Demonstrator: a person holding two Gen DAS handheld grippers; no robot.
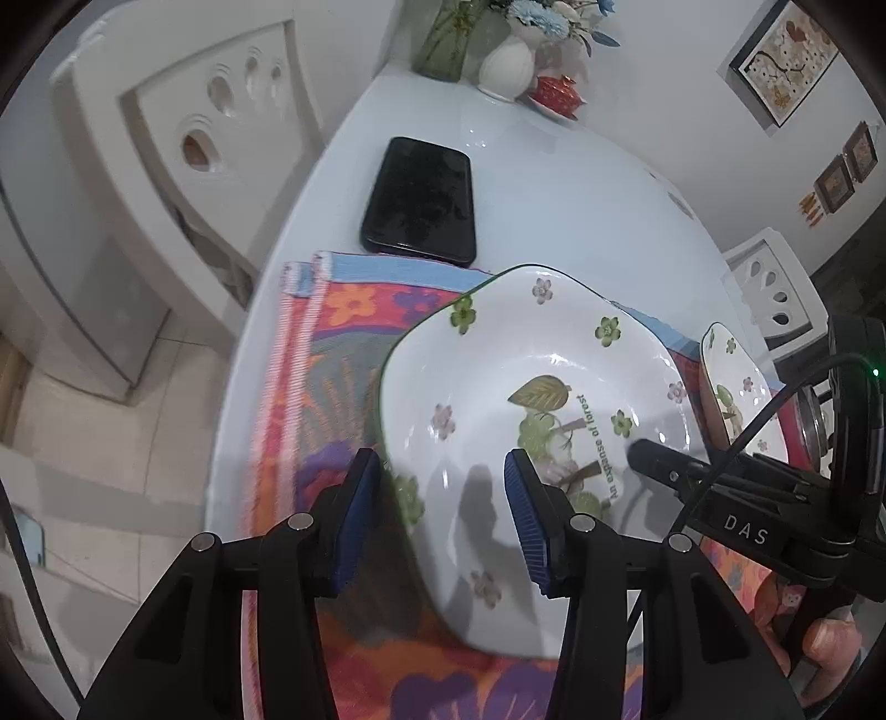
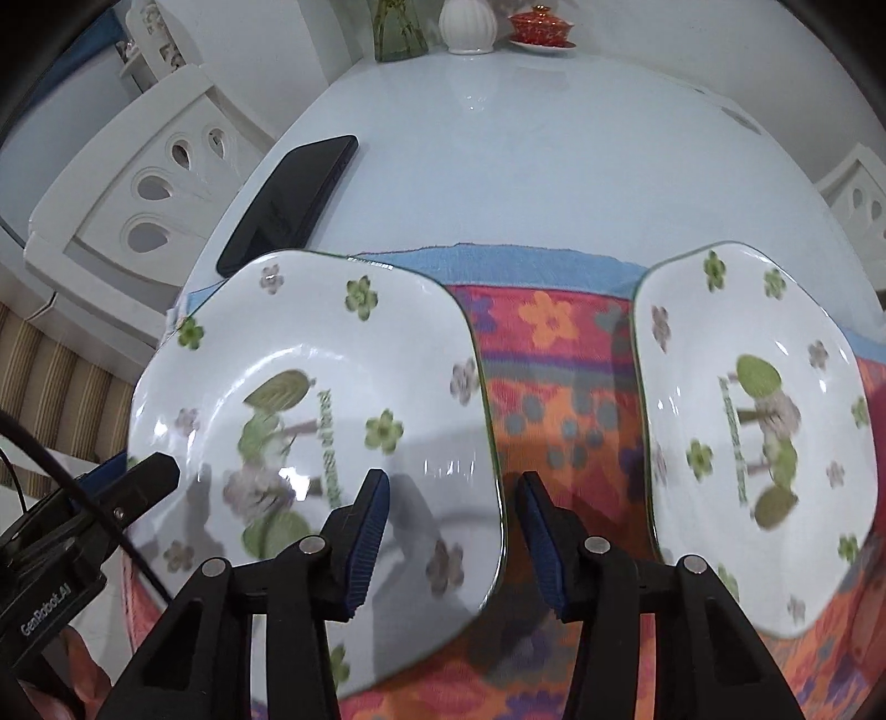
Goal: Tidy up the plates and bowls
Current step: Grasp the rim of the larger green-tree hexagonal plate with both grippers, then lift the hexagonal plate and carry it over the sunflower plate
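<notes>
Two white square plates with green and purple flowers lie on a colourful floral cloth [image 2: 554,376]. The left plate [image 1: 531,443] [image 2: 310,432] is the nearer one. My left gripper [image 1: 443,509] is open, its jaws straddling this plate's left rim. My right gripper [image 2: 451,526] is open, its jaws straddling the same plate's right rim. The second plate [image 2: 753,432] lies to the right on the cloth, and only its edge [image 1: 736,387] shows in the left wrist view. The right gripper's body [image 1: 747,498] shows in the left wrist view, the left gripper's body [image 2: 83,515] in the right.
A black phone [image 1: 421,199] [image 2: 288,205] lies on the white round table [image 2: 526,155] behind the cloth. A white vase [image 2: 468,25], a glass vase [image 2: 398,27] and a red lidded cup [image 2: 540,27] stand at the far edge. White chairs [image 2: 127,194] flank the table.
</notes>
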